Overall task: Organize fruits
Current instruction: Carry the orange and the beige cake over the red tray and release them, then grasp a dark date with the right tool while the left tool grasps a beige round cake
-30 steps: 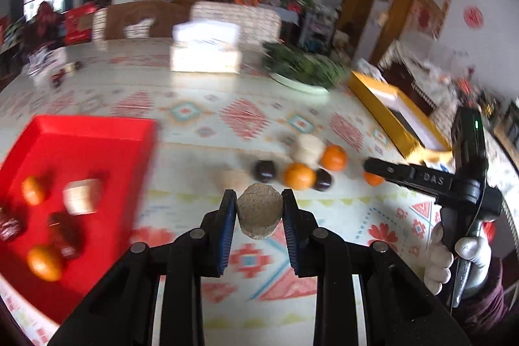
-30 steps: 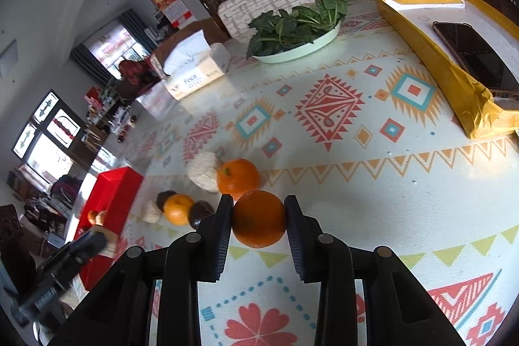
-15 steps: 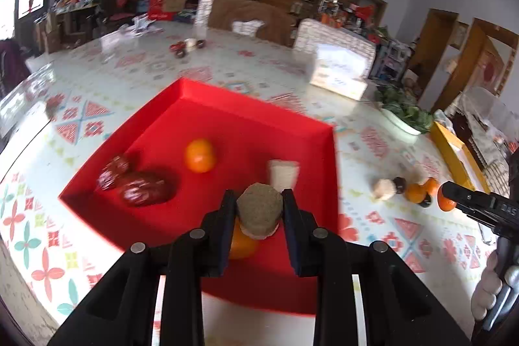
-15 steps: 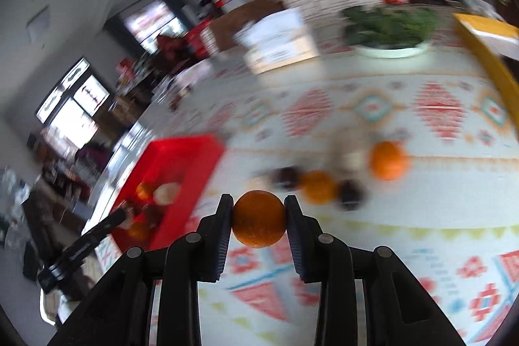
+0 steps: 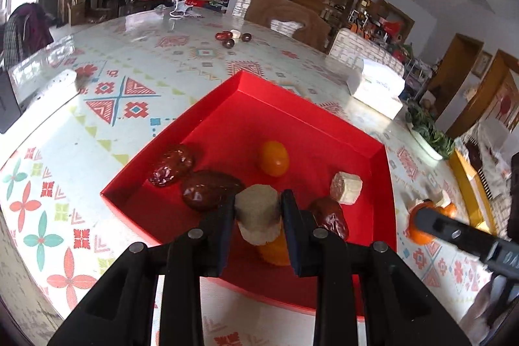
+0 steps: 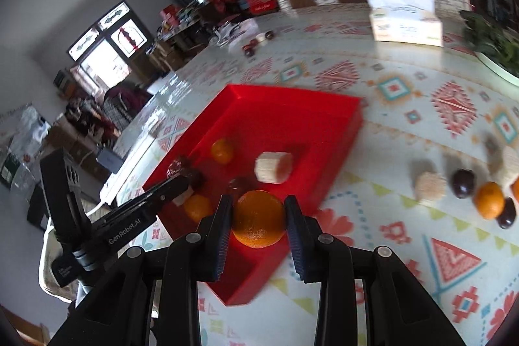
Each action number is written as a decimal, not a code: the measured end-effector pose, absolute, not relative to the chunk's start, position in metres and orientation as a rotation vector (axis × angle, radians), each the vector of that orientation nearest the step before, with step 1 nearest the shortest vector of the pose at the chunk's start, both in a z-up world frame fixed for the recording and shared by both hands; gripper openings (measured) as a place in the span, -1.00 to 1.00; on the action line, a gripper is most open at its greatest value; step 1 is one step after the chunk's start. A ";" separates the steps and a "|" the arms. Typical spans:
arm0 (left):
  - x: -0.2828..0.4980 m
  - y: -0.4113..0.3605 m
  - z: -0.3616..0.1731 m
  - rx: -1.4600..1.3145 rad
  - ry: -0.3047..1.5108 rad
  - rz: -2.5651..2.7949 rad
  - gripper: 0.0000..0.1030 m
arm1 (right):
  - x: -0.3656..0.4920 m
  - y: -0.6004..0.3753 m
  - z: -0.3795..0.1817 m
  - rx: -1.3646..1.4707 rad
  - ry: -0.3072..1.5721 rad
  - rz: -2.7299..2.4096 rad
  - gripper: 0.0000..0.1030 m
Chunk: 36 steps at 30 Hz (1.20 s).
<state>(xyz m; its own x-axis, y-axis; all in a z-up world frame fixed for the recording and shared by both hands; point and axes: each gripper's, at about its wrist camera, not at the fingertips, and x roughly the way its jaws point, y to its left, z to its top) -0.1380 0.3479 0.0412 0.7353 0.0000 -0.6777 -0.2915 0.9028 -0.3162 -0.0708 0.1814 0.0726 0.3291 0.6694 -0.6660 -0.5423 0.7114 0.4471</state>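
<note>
Both loads were at the drop-off: the left hand-held gripper (image 5: 258,209) clamped a pale banana chunk (image 5: 257,214) over the red tray (image 5: 373,148), the right hand-held gripper (image 6: 258,218) gripped an orange (image 6: 258,219) above its near edge. Next, I judged, each needed lowering, then its jaws parted.

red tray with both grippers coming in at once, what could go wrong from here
1. The left gripper holds a pale chunk over an orange and a red date in the red tray; dropped here it may land on them and roll.
2. The right gripper, shut on its orange, is close beside the left; they could collide.
</note>
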 end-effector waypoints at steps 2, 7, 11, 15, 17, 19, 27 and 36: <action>-0.140 0.352 0.042 -0.442 0.726 0.160 -0.28 | -0.073 0.193 0.069 0.130 0.953 0.803 -0.31; -0.147 0.362 0.050 -0.482 0.689 0.160 -0.08 | -0.079 0.210 0.062 0.079 0.955 0.800 -0.27; -0.152 0.362 0.057 -0.486 0.671 0.160 0.05 | -0.080 0.214 0.058 0.083 0.969 0.801 -0.27; -0.154 0.360 0.061 -0.485 0.668 0.154 0.08 | -0.083 0.210 0.063 0.086 0.953 0.798 -0.27; -0.155 0.355 0.064 -0.480 0.667 0.148 0.08 | -0.084 0.202 0.067 0.095 0.941 0.791 -0.27; -0.156 0.350 0.067 -0.471 0.665 0.137 0.10 | -0.085 0.191 0.071 0.110 0.927 0.778 -0.27; -0.157 0.307 0.089 -0.387 0.644 0.051 0.30 | -0.080 0.087 0.086 0.176 0.851 0.604 -0.27; -0.133 0.233 0.084 -0.298 0.709 -0.097 0.31 | -0.057 -0.037 0.072 0.283 0.866 0.334 -0.26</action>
<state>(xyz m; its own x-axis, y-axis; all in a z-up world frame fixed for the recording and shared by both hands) -0.1328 0.2330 0.0842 0.7566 -0.1876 -0.6263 -0.0129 0.9535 -0.3013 -0.0572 -0.0372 0.0717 0.6025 0.3968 -0.6925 -0.1706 0.9116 0.3740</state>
